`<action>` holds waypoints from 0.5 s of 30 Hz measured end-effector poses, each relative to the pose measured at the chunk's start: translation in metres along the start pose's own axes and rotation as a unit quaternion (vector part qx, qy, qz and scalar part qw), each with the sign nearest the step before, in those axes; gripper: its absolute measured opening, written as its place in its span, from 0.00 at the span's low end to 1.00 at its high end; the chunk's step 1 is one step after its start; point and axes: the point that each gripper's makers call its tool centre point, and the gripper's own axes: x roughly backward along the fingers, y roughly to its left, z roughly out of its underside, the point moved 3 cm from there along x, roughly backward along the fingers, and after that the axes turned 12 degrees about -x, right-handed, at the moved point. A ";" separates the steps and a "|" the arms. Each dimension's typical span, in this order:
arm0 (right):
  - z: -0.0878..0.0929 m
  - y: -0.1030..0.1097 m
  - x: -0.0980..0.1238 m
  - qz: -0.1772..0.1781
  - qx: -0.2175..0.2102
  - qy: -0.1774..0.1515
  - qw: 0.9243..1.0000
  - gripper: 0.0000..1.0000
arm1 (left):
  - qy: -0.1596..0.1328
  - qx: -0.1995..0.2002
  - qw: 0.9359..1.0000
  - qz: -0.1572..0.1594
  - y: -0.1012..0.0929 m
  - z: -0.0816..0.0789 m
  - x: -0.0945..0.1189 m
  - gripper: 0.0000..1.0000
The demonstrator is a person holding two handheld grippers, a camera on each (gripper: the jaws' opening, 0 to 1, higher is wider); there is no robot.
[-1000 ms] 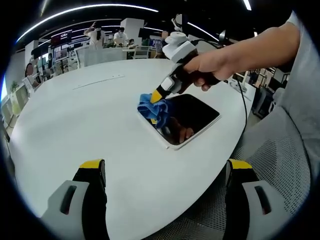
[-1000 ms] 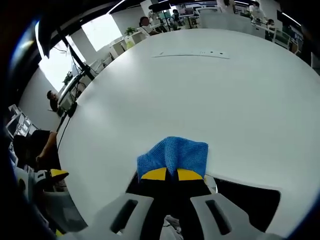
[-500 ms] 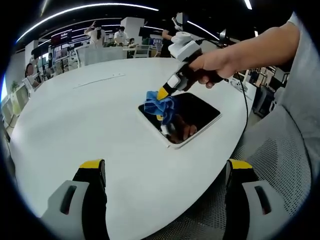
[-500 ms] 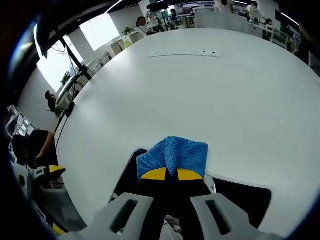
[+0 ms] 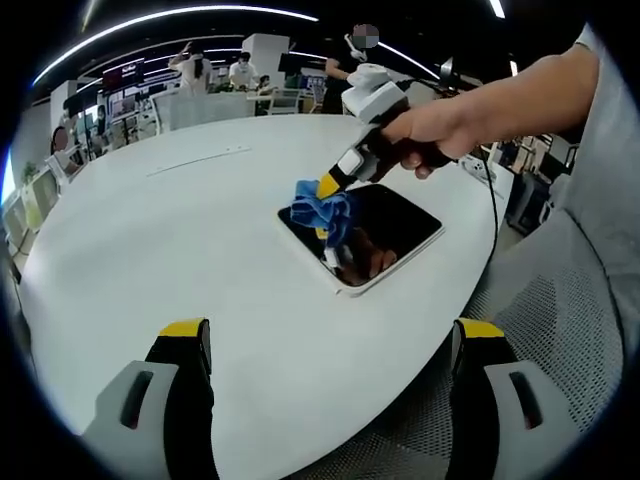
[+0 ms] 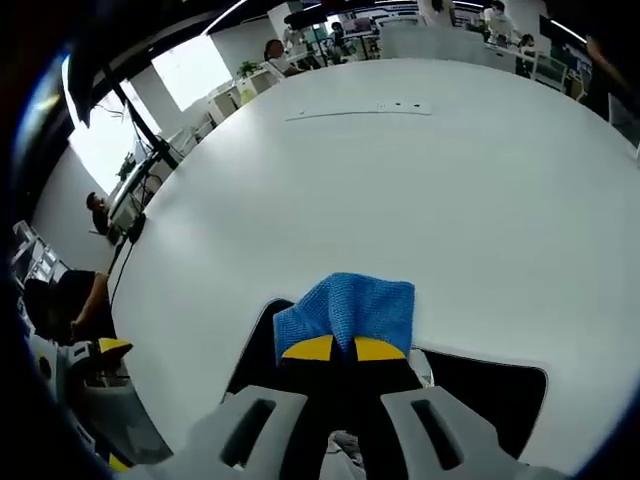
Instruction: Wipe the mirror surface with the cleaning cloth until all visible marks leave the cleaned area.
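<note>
Cleaning cloth: blue, knitted-looking microfibre, bunched into a soft wad. I judge it light and limp, with enough nap to drag on glass without skating. It sits straight ahead of my right jaws, pinched at its near edge.

Right gripper: yellow tips pressed together on the cloth's near fold. From the left gripper view, this gripper is held in a hand and angled down onto the far-left part of the mirror.

Hold point, cloth: the thick gathered fold, already taken. I judge a deep bite best, so the loose flaps trail instead of pulling free.

Mirror: flat dark rectangular panel with rounded corners and a pale rim, lying on the white table. Well ahead of my left jaws, up and to the right; directly under and behind my right jaws.

Handling, mirror: I judge it stiff, smooth, breakable and likely to slide on the tabletop under a sideways push. It should be steadied at the rim, not on the glass.

Left gripper: jaws spread wide, holding nothing, hovering over the table's near edge.

Marks: none that I can make out on the glass; it shows reflections.

Brands, labels, writing: none legible on cloth, mirror or grippers.
</note>
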 end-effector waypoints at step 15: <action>0.019 0.004 0.010 0.004 -0.010 -0.001 1.000 0.00 | 0.002 0.000 1.000 -0.003 0.001 0.001 0.001 0.99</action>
